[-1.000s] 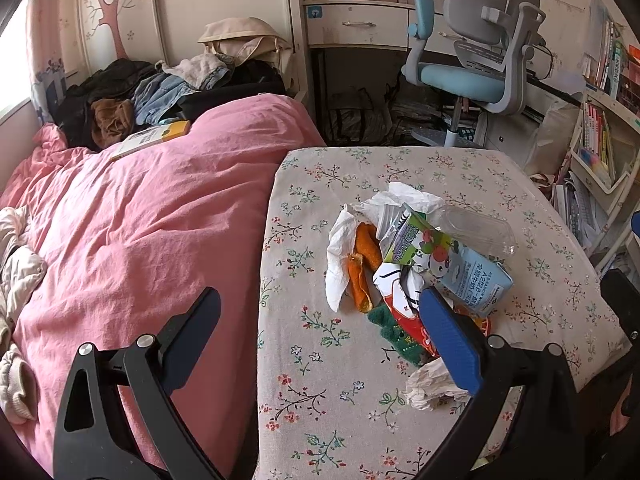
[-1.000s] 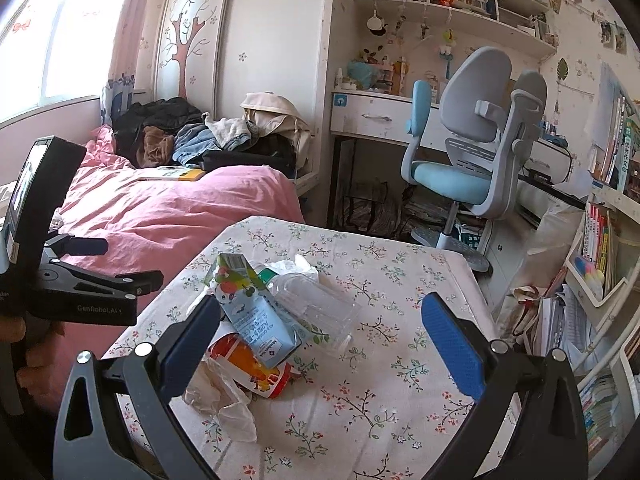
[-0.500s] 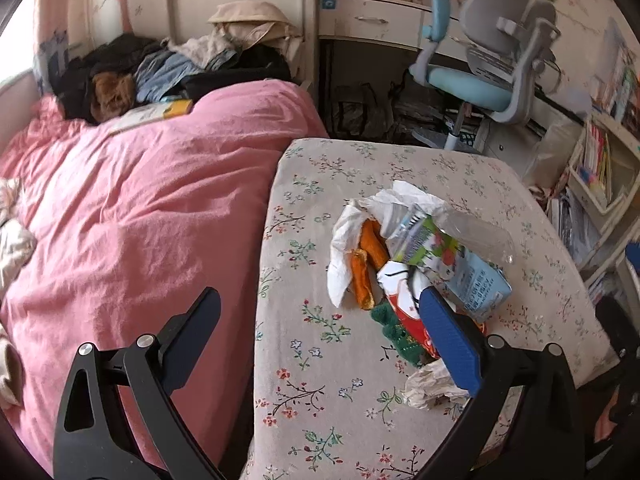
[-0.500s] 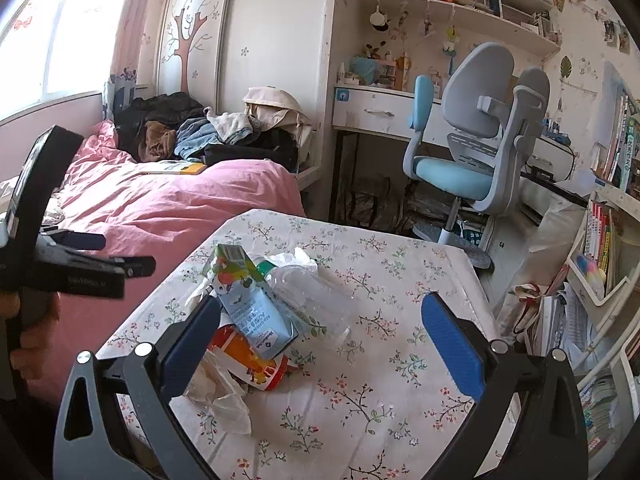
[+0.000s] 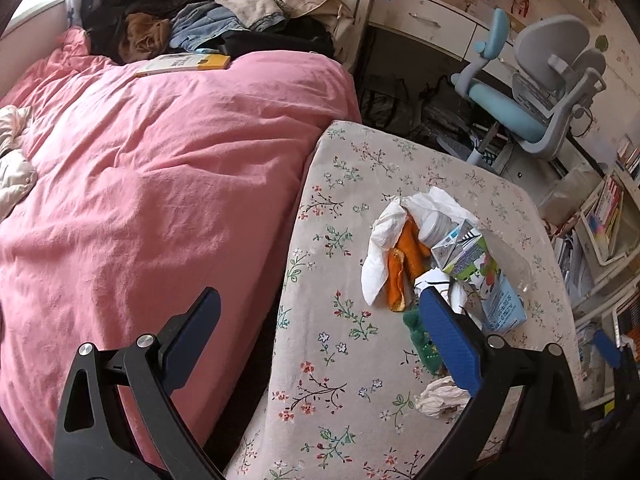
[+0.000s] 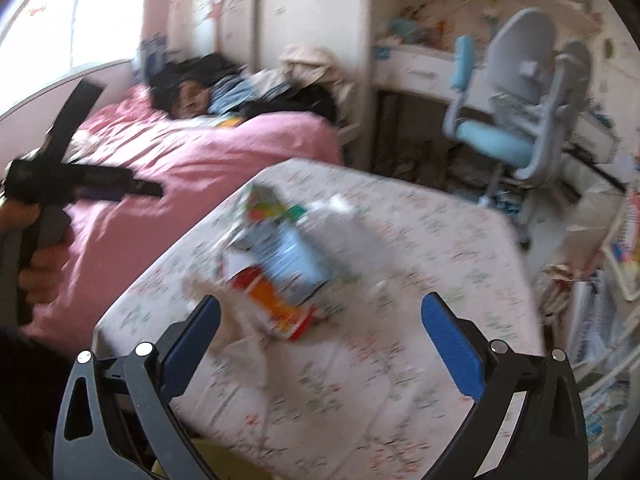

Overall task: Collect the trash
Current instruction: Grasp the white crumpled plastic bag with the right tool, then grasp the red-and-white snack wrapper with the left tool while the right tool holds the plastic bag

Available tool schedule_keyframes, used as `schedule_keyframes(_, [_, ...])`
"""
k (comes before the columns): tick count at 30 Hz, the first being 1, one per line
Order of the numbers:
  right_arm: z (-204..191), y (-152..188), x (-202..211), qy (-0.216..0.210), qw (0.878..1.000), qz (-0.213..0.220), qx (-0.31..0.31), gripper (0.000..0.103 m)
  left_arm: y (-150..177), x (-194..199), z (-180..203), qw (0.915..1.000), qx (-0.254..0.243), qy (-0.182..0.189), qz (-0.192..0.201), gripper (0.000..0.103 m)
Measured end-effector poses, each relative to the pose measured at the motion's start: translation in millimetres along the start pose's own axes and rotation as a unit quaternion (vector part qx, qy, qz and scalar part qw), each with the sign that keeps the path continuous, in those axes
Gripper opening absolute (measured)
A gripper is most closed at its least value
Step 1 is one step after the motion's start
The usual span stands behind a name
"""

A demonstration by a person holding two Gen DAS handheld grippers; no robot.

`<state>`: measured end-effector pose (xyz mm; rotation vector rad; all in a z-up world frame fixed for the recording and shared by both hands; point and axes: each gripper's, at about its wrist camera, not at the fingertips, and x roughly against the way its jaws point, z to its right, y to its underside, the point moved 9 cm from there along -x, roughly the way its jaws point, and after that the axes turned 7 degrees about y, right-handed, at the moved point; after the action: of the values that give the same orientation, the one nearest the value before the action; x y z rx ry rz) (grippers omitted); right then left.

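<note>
Left wrist view: the left claw (image 5: 316, 340) stands wide apart and empty in the near foreground, its left finger over the pink bed (image 5: 160, 168) and its right finger over the floral-cloth surface (image 5: 332, 360). Just beside the right finger, on the near right of the surface, lies a crumpled tissue (image 5: 440, 396). Behind that finger the trash heap begins: a green scrap (image 5: 416, 330), orange peel (image 5: 404, 264) on white paper (image 5: 380, 252), a drink carton (image 5: 480, 276), and a clear plastic bottle (image 5: 512, 256) at the far right of the heap. The whole heap sits right of the claw's centre line, not between its fingers. Farther off, a yellow book (image 5: 188, 65) and piled clothes (image 5: 208, 28) rest on the bed; a blue-and-grey chair (image 5: 532, 92) stands far right.

Right wrist view (motion-blurred): the right claw (image 6: 320, 332) is likewise spread wide and holds nothing. The carton (image 6: 288, 260) and the heap lie on the surface just beyond the gap, nearer the left finger. At far left a hand (image 6: 36, 276) grips the other claw's handle over the bed.
</note>
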<state>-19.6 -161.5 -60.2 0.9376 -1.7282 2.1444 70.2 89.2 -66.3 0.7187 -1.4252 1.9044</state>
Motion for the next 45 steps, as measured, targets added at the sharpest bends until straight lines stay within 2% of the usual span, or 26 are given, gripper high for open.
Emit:
schedule_keyframes(5, [-33, 9, -19, -0.030, 0.998, -0.029, 0.037, 0.093, 3, -3, 3, 1.0000, -0.004, -0.002, -0.006, 0.096])
schedule_keyframes(8, [-47, 11, -33, -0.044, 0.997, -0.047, 0.034, 0.084, 4, -4, 4, 0.9999, -0.004, -0.002, -0.010, 0.096])
schedule_keyframes(9, [-51, 13, -39, -0.051, 0.997, -0.057, 0.030, 0.078, 4, -4, 4, 0.9999, -0.004, -0.002, -0.011, 0.096])
schedule_keyframes(11, [-59, 22, -53, -0.090, 0.991, -0.097, 0.011, 0.050, 4, -4, 5, 0.9999, -0.004, 0.000, -0.013, 0.096])
schedule_keyframes(12, [-59, 24, -57, -0.103, 0.988, -0.111, -0.003, 0.027, 5, -4, 4, 0.9999, -0.006, 0.000, -0.013, 0.096])
schedule_keyframes(15, [-48, 12, -46, -0.131, 0.986, -0.093, -0.049, 0.020, 5, -4, 3, 0.9999, -0.005, 0.001, -0.015, 0.096])
schedule_keyframes(18, [-15, -6, -21, -0.148, 0.980, -0.047, -0.126, 0.019, 5, -4, 2, 0.9999, -0.005, 0.001, -0.016, 0.096])
schedule_keyframes(21, [26, -17, 0, -0.132, 0.973, -0.003, -0.189, 0.019, 10, -10, 8, 0.9994, -0.019, 0.003, -0.029, 0.096])
schedule_keyframes(25, [61, -15, 11, -0.115, 0.963, 0.013, -0.243, 0.019, 22, -20, 24, 0.9977, -0.045, 0.015, -0.047, 0.096])
schedule_keyframes(27, [68, -10, 14, -0.117, 0.958, 0.009, -0.261, 0.020, 28, -24, 35, 0.9964, -0.048, 0.041, -0.058, 0.096])
schedule_keyframes(29, [69, -9, 15, -0.120, 0.956, 0.008, -0.268, 0.021, 33, -30, 47, 0.9952, -0.061, 0.050, -0.058, 0.096])
schedule_keyframes(33, [76, -12, 25, -0.130, 0.953, 0.014, -0.273, 0.022, 37, -46, 70, 0.9933, -0.092, 0.042, -0.057, 0.096])
schedule_keyframes(39, [83, -14, 15, -0.134, 0.954, 0.015, -0.267, 0.023, 35, -60, 98, 0.9886, -0.140, 0.018, -0.054, 0.094])
schedule_keyframes(40, [85, -14, 14, -0.134, 0.954, 0.016, -0.268, 0.024, 35, -64, 100, 0.9878, -0.144, 0.013, -0.058, 0.092])
schedule_keyframes(42, [86, -15, 14, -0.136, 0.953, 0.018, -0.269, 0.024, 37, -70, 105, 0.9869, -0.145, 0.016, -0.069, 0.075])
schedule_keyframes(43, [87, -16, 14, -0.136, 0.953, 0.019, -0.268, 0.024, 37, -73, 107, 0.9870, -0.141, 0.024, -0.073, 0.070])
schedule_keyframes(45, [89, -16, 14, -0.135, 0.954, 0.020, -0.266, 0.024, 37, -76, 111, 0.9867, -0.137, 0.036, -0.078, 0.045])
